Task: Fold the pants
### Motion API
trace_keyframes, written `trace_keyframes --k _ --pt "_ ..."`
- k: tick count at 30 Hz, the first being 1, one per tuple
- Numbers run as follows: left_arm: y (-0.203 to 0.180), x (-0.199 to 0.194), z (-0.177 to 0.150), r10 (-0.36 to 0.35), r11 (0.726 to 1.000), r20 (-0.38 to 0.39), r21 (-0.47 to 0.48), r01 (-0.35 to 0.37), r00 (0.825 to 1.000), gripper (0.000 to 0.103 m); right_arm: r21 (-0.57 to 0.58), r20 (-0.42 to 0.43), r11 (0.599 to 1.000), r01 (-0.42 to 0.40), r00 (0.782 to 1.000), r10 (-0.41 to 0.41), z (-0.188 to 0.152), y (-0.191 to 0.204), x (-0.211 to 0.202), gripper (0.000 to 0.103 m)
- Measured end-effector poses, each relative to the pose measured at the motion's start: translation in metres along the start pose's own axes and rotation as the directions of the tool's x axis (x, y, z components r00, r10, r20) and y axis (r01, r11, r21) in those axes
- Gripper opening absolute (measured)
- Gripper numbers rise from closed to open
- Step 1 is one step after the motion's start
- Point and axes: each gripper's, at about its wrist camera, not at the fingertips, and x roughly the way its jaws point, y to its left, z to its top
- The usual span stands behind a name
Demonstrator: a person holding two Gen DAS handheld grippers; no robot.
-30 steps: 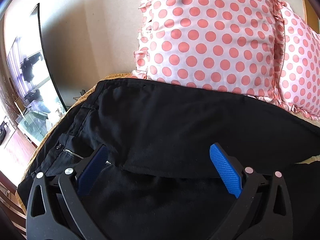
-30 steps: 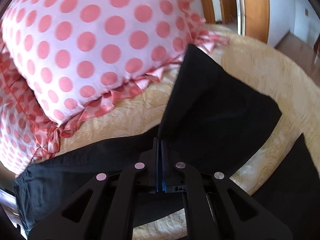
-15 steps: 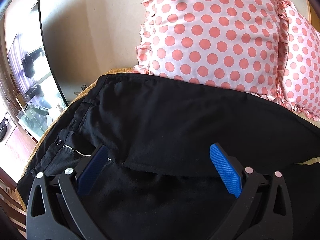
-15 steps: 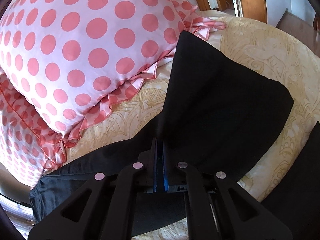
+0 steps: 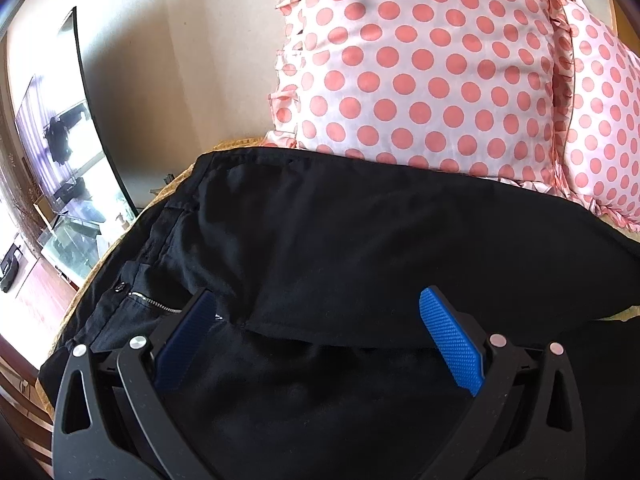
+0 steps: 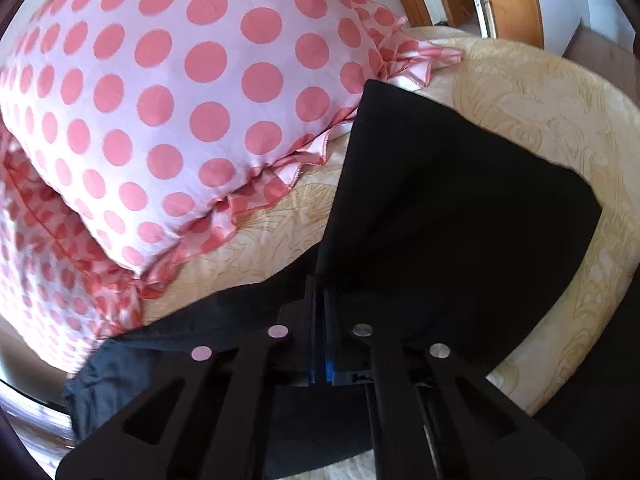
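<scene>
One leg of the black cotton pants (image 5: 360, 240) lies folded across; my right gripper (image 6: 320, 300) pinches its hem; my left gripper (image 5: 316, 332) gapes empty; crosswise folds remain.

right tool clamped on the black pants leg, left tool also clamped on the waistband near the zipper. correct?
Half right. The right tool is shut on the black pants, as the right wrist view shows. The left tool is not clamped: the left wrist view shows its blue pads wide apart over the fabric near the zipper.
</scene>
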Motion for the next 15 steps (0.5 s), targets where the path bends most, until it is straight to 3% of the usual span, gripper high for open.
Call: trace_keyframes --k 8,13,15 --pt "0.014 -0.006 0.001 -0.025 0.999 0.006 -0.04 0.025 1.0 0.101 -0.064 0.124 0.994 -0.092 0.987 0.1 -0.011 -0.001 -0.057 0.001" --pt "0.018 -0.009 0.007 -0.018 0.999 0.018 -0.03 0.018 1.0 0.101 -0.066 0.143 0.991 -0.116 0.982 0.125 -0.033 -0.011 -0.091 0.001" --pt "0.022 -0.006 0.015 -0.05 0.998 0.009 -0.037 0.05 0.999 0.101 -0.062 0.141 0.99 -0.123 0.981 0.131 -0.048 -0.019 -0.103 0.001"
